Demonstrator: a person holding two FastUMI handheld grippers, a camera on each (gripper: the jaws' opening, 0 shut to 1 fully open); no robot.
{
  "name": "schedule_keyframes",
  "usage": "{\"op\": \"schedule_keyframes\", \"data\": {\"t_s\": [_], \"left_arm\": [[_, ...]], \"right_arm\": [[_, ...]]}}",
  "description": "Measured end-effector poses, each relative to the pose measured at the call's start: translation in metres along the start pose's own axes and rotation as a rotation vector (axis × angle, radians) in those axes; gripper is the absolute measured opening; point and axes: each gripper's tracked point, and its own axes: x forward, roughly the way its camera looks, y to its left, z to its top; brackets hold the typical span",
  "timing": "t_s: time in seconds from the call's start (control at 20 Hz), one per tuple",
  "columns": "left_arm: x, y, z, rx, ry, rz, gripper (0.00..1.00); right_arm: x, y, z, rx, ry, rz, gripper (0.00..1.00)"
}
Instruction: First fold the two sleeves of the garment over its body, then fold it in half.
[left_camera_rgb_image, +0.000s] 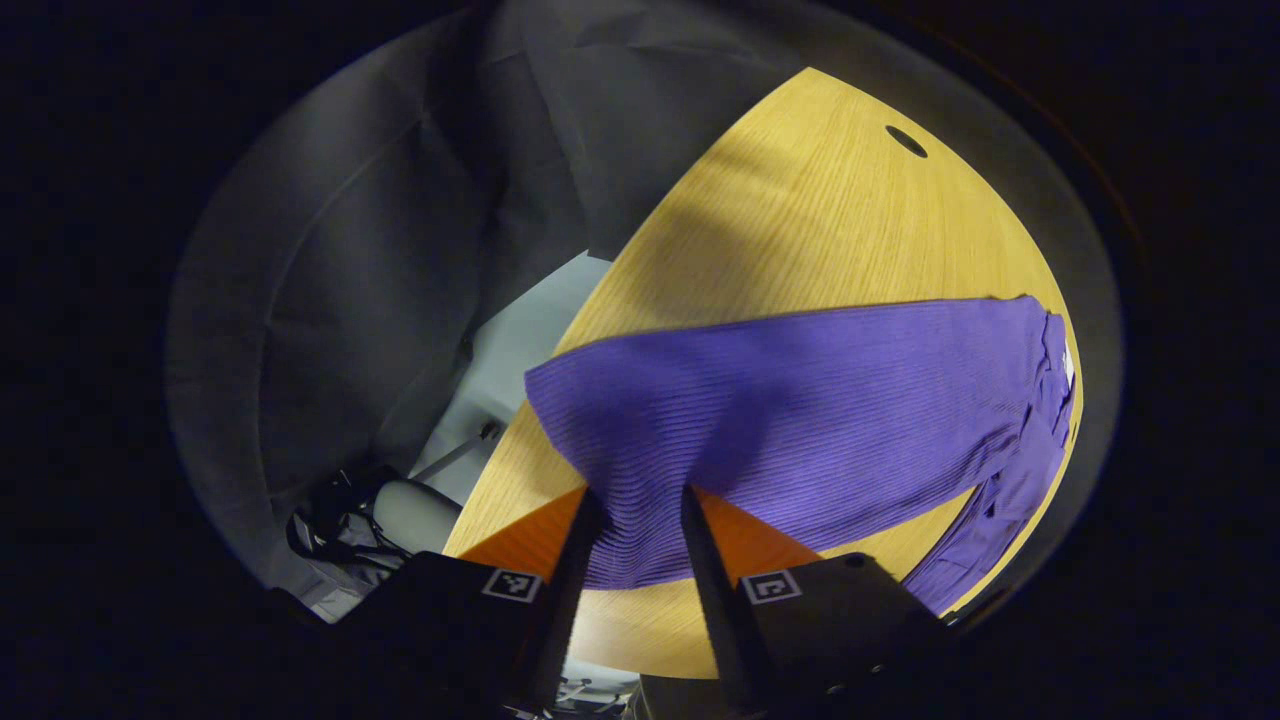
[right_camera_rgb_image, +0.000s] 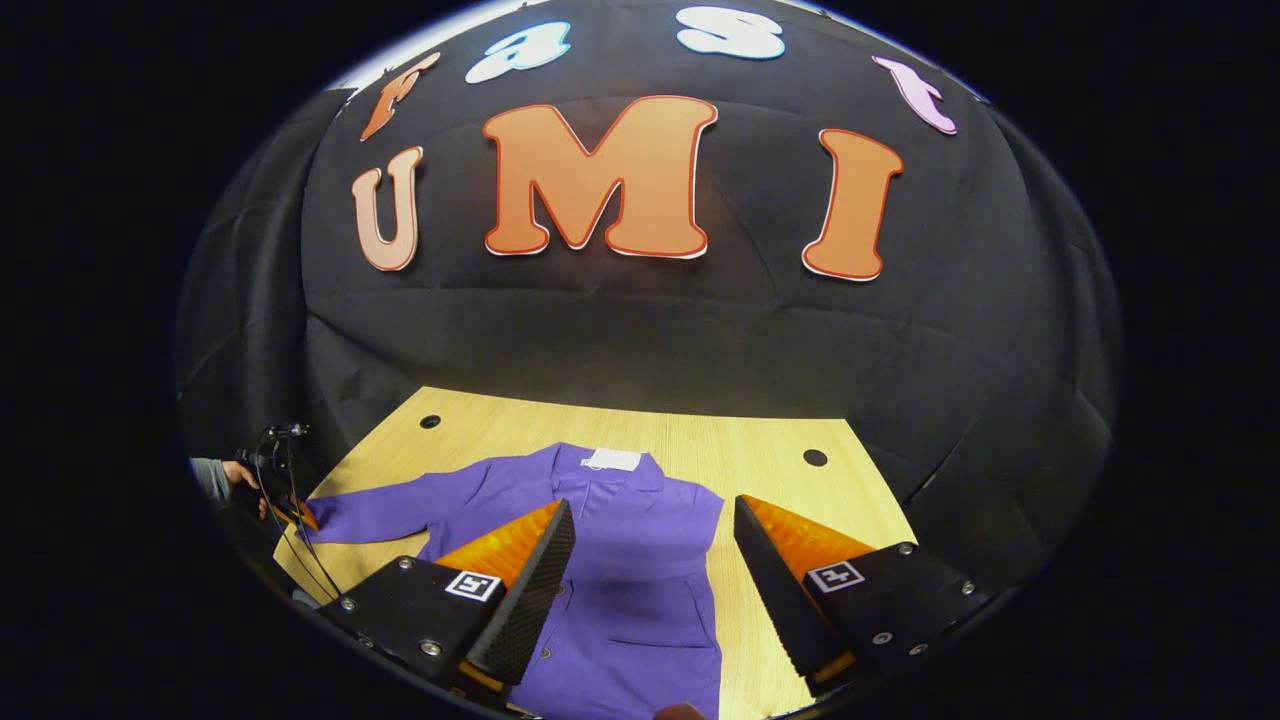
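Observation:
A purple ribbed garment (right_camera_rgb_image: 620, 560) lies flat on the wooden table (right_camera_rgb_image: 780, 560), collar and white label (right_camera_rgb_image: 612, 459) toward the wall. One sleeve (right_camera_rgb_image: 400, 505) stretches out to the left. In the left gripper view that sleeve (left_camera_rgb_image: 800, 410) runs across the table (left_camera_rgb_image: 830, 220), and its end sits pinched between the fingers of my left gripper (left_camera_rgb_image: 638, 510). The same gripper (right_camera_rgb_image: 280, 510) shows far left in the right gripper view, at the sleeve's end. My right gripper (right_camera_rgb_image: 652, 520) hovers open above the garment's body with nothing between its fingers.
The table has round holes (right_camera_rgb_image: 815, 457) (right_camera_rgb_image: 430, 421) (left_camera_rgb_image: 906, 141) near its far edge. Black cloth walls close the booth behind and beside it. Past the table's left edge there is pale floor (left_camera_rgb_image: 520, 340) with dark cables (left_camera_rgb_image: 330, 520). A hand (right_camera_rgb_image: 235, 475) holds the left gripper.

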Motion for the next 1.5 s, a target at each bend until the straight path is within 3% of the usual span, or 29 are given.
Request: {"op": "schedule_keyframes", "data": {"t_s": [0.05,0.1,0.15,0.3,0.35,0.75,0.9,1.2,1.5], "left_arm": [[0.0,-0.005,0.001,0.0,-0.001,-0.004,0.45],[0.0,-0.01,0.001,0.007,-0.002,-0.005,0.4],[0.0,-0.013,0.002,0.023,-0.004,0.004,0.23],[-0.002,-0.015,0.001,0.061,-0.013,0.014,0.19],[0.002,-0.015,0.001,0.067,-0.02,0.017,0.13],[-0.033,-0.046,0.004,0.117,-0.113,-0.022,0.1],[-0.055,-0.082,0.005,0.181,-0.167,-0.065,0.1],[-0.111,-0.161,0.007,0.37,-0.267,-0.08,0.1],[-0.158,-0.27,0.0,0.495,-0.329,-0.183,0.1]], "right_arm": [[-0.002,0.0,-0.001,-0.002,0.0,0.002,0.95],[-0.003,-0.001,-0.002,-0.006,-0.001,0.0,0.95],[-0.004,-0.002,-0.002,-0.011,0.001,-0.002,0.95],[-0.008,-0.006,-0.004,-0.013,0.003,-0.009,0.95],[-0.008,-0.009,-0.005,-0.008,0.003,-0.009,0.96],[-0.016,-0.024,-0.003,0.03,-0.01,0.001,0.95],[-0.021,-0.031,0.0,0.055,-0.038,-0.004,0.95],[-0.037,-0.053,0.005,0.054,-0.097,-0.039,0.95],[-0.052,-0.065,-0.008,0.068,-0.119,-0.048,0.95]]}}
